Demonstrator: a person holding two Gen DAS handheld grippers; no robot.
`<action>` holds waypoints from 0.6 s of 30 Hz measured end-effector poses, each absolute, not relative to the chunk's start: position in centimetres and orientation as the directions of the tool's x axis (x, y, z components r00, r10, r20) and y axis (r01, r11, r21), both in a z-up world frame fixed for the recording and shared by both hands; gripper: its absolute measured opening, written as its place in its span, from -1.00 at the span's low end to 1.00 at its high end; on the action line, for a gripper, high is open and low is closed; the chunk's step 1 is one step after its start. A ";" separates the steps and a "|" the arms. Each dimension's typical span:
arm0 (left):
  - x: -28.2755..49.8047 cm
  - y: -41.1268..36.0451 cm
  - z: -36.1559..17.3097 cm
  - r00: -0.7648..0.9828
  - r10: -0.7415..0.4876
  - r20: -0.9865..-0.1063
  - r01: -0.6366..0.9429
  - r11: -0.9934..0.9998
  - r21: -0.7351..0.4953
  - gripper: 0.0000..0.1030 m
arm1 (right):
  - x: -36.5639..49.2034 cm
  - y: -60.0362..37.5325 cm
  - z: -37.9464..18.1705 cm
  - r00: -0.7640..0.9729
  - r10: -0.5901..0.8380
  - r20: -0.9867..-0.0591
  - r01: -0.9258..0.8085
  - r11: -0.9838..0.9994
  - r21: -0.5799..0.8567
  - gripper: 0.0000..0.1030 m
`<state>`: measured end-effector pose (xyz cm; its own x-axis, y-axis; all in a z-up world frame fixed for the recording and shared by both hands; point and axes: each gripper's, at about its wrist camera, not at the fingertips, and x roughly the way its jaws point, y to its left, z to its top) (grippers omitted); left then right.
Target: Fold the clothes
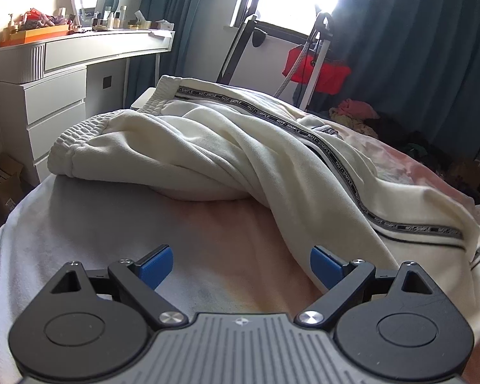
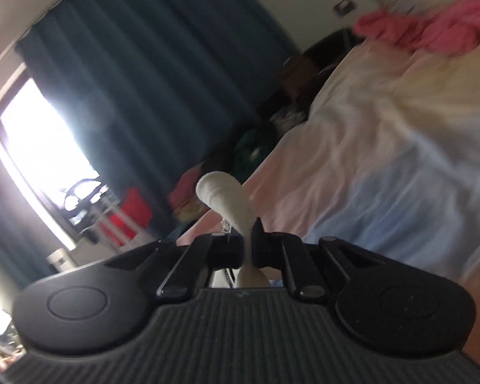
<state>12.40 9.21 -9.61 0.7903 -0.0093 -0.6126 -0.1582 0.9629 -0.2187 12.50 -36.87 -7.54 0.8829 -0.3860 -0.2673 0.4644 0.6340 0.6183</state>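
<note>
Cream sweatpants [image 1: 208, 147] with a black "NOT-SIMPLE" side stripe lie bunched across the bed, waistband at the far left, a leg running to the right. My left gripper [image 1: 240, 267] is open and empty, low over the sheet just in front of the pants; its right blue pad [image 1: 324, 267] is near the leg's edge. In the right wrist view my right gripper [image 2: 248, 240] is shut on a fold of the cream sweatpants fabric [image 2: 224, 198], which sticks up between the fingers. The view is tilted and blurred.
The bed sheet [image 1: 112, 224] is pale pink and grey. A white dresser [image 1: 57, 96] with bottles stands left. A red bag on a stand [image 1: 316, 67] and dark curtains are behind. A clothes pile [image 1: 384, 124] lies at the far right; pink clothes [image 2: 432, 28] lie on the bed.
</note>
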 end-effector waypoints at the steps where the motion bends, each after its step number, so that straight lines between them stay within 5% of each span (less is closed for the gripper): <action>1: 12.4 9.2 -9.6 0.789 -0.012 -0.614 -0.155 0.964 -0.218 0.83 | 11.8 -38.2 -7.9 0.851 -0.440 -0.287 0.517 0.611 0.600 -0.83; 9: 12.3 8.9 -9.4 0.795 0.000 -0.606 -0.149 0.969 -0.195 0.83 | 9.8 -44.1 -15.3 0.662 -0.504 -0.555 0.749 0.432 0.502 -0.82; 15: 12.4 8.7 -9.5 0.794 0.010 -0.608 -0.142 0.975 -0.170 0.83 | 10.7 -42.9 -15.7 0.649 -0.507 -0.567 0.759 0.475 0.444 -0.78; 18: 12.3 8.5 -9.3 0.793 -0.004 -0.610 -0.125 0.978 -0.169 0.83 | 10.9 -41.8 -15.1 0.586 -0.548 -0.597 0.800 0.506 0.321 -0.48</action>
